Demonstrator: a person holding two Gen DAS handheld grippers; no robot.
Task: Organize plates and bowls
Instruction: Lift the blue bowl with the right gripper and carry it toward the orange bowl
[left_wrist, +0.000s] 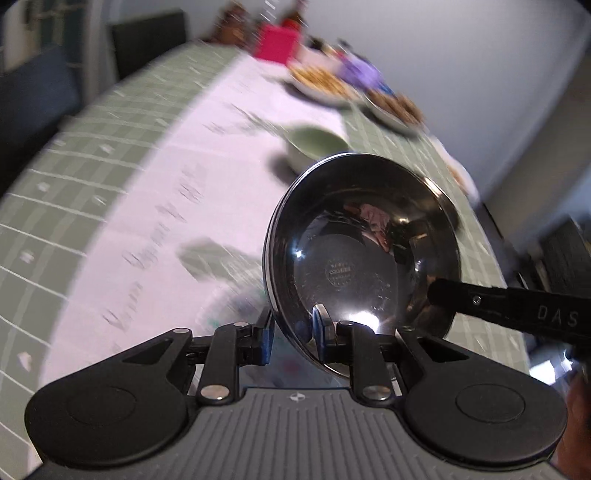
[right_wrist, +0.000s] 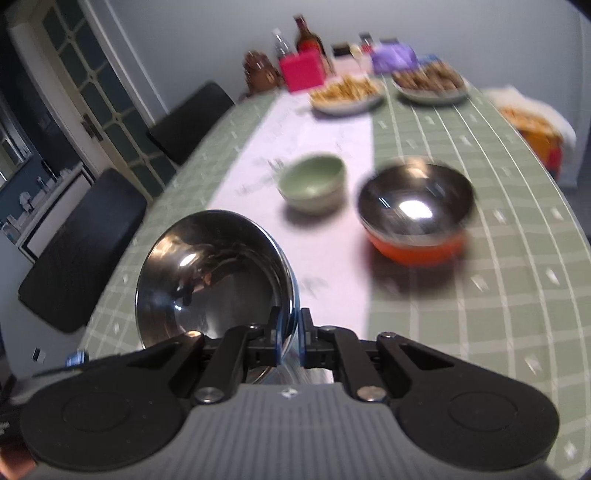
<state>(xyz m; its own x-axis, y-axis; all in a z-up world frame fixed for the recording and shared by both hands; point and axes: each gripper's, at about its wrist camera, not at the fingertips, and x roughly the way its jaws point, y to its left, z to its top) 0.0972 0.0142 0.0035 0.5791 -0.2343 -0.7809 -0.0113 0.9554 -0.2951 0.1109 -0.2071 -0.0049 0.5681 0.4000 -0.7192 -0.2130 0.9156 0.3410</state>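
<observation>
My left gripper (left_wrist: 291, 338) is shut on the rim of a shiny steel bowl (left_wrist: 364, 251) and holds it tilted above the table. My right gripper (right_wrist: 290, 338) is shut on the opposite rim of the same steel bowl (right_wrist: 210, 273); its black finger (left_wrist: 517, 302) shows at the bowl's right edge in the left wrist view. A pale green bowl (right_wrist: 314, 182) stands on the white runner; it also shows in the left wrist view (left_wrist: 316, 142). A steel bowl nested in an orange bowl (right_wrist: 415, 214) stands to its right.
The table has a green checked cloth (right_wrist: 480, 295) and a white runner (right_wrist: 325, 129). Two plates of food (right_wrist: 347, 94), a pink box (right_wrist: 301, 70), bottles and a purple bag stand at the far end. Black chairs (right_wrist: 81, 247) line the left side.
</observation>
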